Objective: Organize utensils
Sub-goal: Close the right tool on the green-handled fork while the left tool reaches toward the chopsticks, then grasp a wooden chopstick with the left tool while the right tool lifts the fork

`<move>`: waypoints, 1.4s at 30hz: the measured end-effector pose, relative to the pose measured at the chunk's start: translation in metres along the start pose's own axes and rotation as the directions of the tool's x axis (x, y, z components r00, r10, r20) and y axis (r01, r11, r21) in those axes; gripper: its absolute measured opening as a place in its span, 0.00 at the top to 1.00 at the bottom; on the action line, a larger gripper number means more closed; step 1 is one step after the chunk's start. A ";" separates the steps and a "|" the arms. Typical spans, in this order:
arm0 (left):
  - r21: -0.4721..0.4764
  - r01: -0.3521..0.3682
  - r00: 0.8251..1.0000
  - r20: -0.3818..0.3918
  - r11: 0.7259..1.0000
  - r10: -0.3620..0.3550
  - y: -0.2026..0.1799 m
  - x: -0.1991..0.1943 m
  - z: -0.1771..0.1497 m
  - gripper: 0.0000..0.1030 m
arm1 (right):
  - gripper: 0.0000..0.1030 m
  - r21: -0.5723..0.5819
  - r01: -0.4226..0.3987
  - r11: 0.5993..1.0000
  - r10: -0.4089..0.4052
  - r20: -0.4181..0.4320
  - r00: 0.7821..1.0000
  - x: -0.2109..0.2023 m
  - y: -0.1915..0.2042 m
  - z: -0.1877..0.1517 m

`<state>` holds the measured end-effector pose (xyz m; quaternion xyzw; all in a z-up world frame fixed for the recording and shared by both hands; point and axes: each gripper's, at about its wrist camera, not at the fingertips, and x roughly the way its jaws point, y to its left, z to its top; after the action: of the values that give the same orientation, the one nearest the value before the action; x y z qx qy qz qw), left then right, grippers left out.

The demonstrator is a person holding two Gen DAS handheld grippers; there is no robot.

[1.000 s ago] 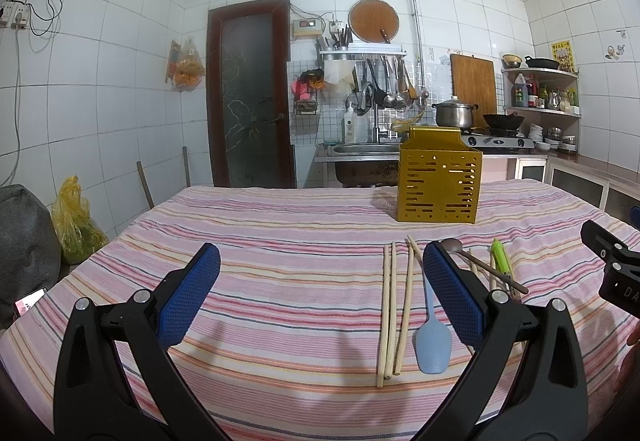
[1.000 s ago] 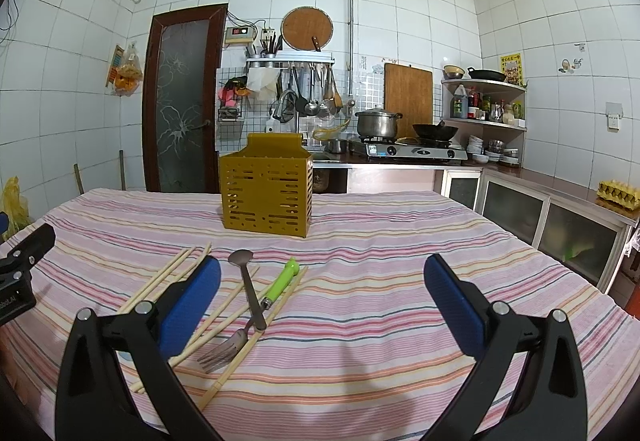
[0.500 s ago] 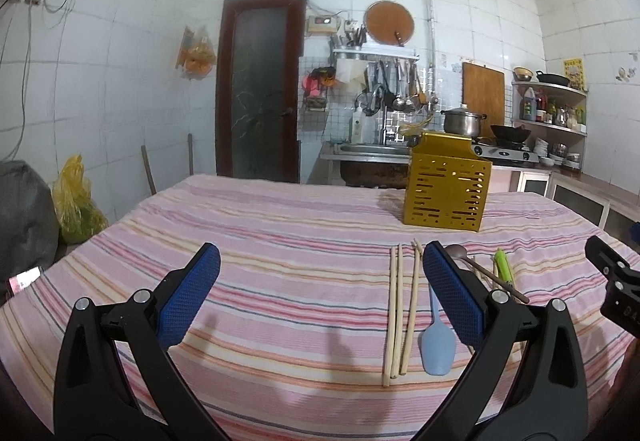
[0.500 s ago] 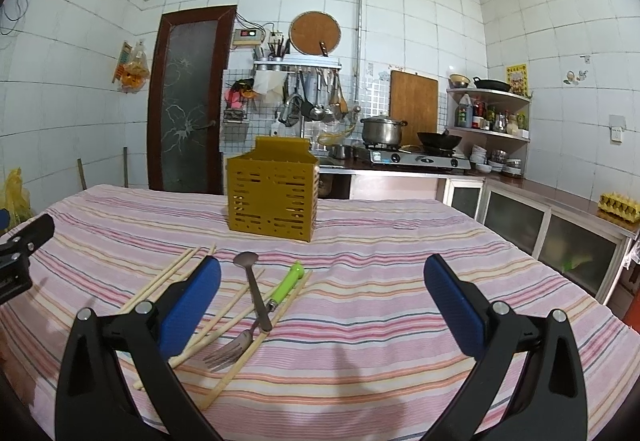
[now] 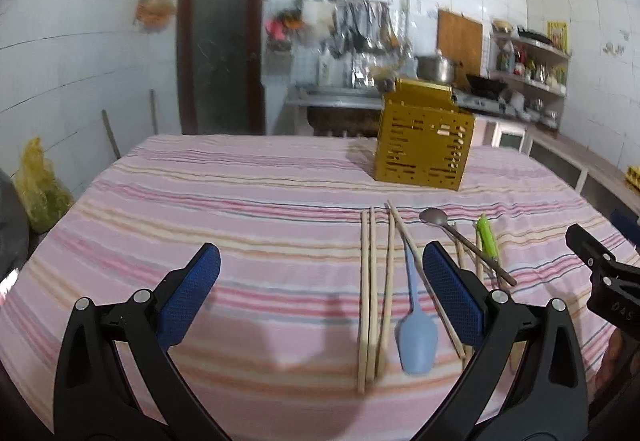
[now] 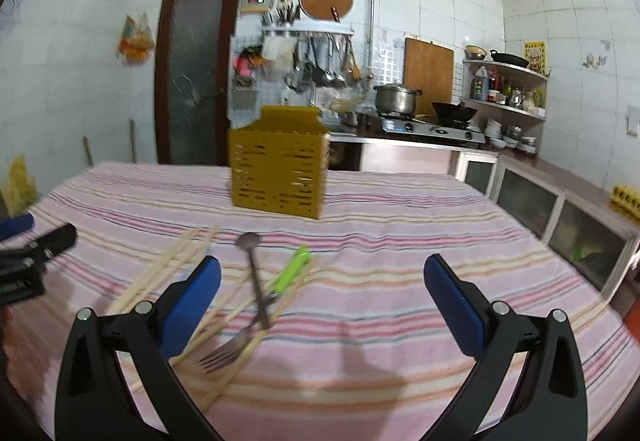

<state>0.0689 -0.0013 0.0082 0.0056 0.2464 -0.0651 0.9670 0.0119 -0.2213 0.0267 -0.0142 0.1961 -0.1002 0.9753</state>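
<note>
A yellow slotted utensil holder (image 5: 425, 144) stands upright on the striped tablecloth (image 5: 240, 217); it also shows in the right wrist view (image 6: 278, 171). In front of it lie several wooden chopsticks (image 5: 370, 281), a light blue spatula (image 5: 415, 325), a metal spoon (image 5: 460, 237) and a green-handled fork (image 6: 280, 291). My left gripper (image 5: 320, 293) is open and empty above the cloth, left of the utensils. My right gripper (image 6: 322, 299) is open and empty, with the fork and spoon (image 6: 254, 273) near its left finger.
The table's far edge meets a kitchen counter with a sink, a stove and a pot (image 6: 396, 99). A door (image 5: 220, 41) is at the back left. Cabinets (image 6: 560, 209) run along the right. A yellow bag (image 5: 38, 189) sits at the left.
Both grippers have risen and tilted down toward the table, so the cloth and utensils fill more of each view. Both stay open. The utensils have not moved.
</note>
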 end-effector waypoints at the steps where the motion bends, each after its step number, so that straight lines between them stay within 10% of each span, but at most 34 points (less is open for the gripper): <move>1: 0.006 0.003 1.000 -0.014 1.000 -0.003 -0.001 0.006 0.003 0.05 | 0.04 -0.003 0.014 1.000 -0.014 -0.039 0.999 0.011 -0.001 0.005; 12: 0.087 0.057 0.969 -0.245 0.995 -0.034 -0.003 0.118 0.032 0.05 | 0.34 0.093 0.038 0.995 -0.002 -0.367 0.930 0.122 -0.002 0.001; 34: 0.124 0.096 0.913 -0.406 0.988 -0.038 -0.014 0.188 0.017 0.12 | 0.81 0.112 0.015 0.994 0.038 -0.451 0.892 0.148 0.033 0.001; 42: 0.143 0.150 0.893 -0.445 0.978 -0.072 -0.030 0.194 0.026 0.45 | 0.81 0.096 0.047 0.994 0.007 -0.491 0.871 0.156 0.039 0.003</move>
<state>0.2461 -0.0559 -0.0606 0.0900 0.4506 -0.1387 0.8773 0.1614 -0.2147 -0.0322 0.0610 0.4312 -0.1208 0.8920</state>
